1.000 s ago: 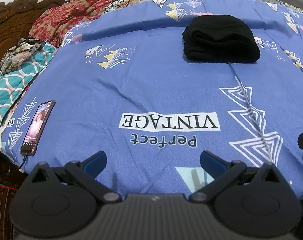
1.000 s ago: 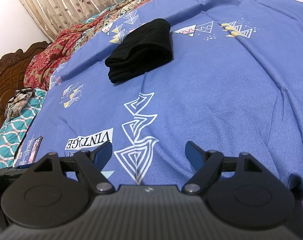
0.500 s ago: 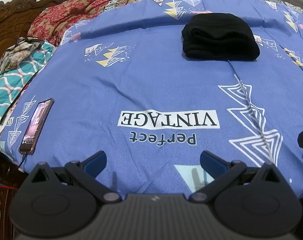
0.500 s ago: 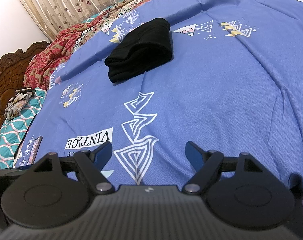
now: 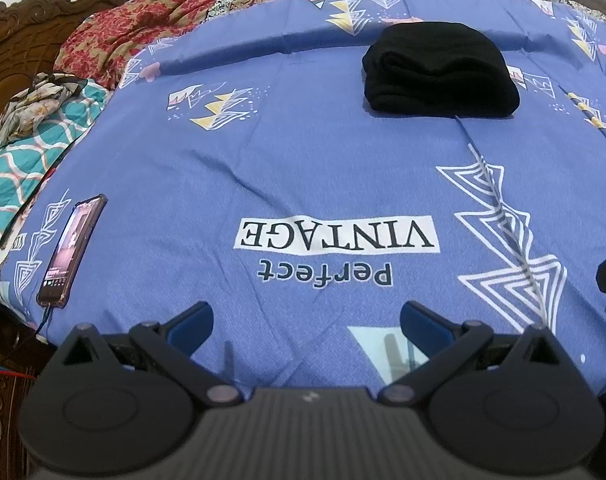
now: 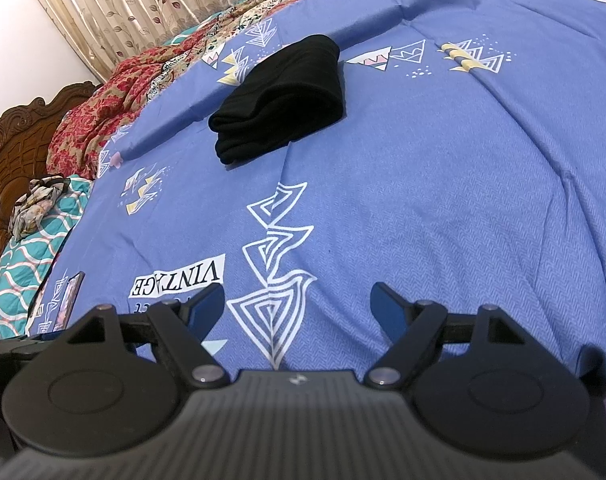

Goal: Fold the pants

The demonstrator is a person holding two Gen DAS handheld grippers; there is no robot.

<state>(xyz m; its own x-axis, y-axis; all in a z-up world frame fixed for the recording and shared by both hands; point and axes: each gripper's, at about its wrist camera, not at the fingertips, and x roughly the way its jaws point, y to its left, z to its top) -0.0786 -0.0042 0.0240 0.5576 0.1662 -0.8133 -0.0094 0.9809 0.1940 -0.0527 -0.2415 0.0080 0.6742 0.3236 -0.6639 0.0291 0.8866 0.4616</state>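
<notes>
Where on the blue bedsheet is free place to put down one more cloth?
The blue printed bedsheet is bare between the folded black pants and the "Perfect VINTAGE" print, and right of the pants in the right wrist view. The left edge is crowded: dark smartphone, teal patterned quilt.

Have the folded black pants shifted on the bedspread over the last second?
No. In the left wrist view the folded black pants sit the same way beyond the VINTAGE print, beside the same triangle motifs; neither gripper touches them.

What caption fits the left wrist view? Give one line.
Folded black pants lie on the blue bedsheet, beyond the left gripper's open fingers.
</notes>
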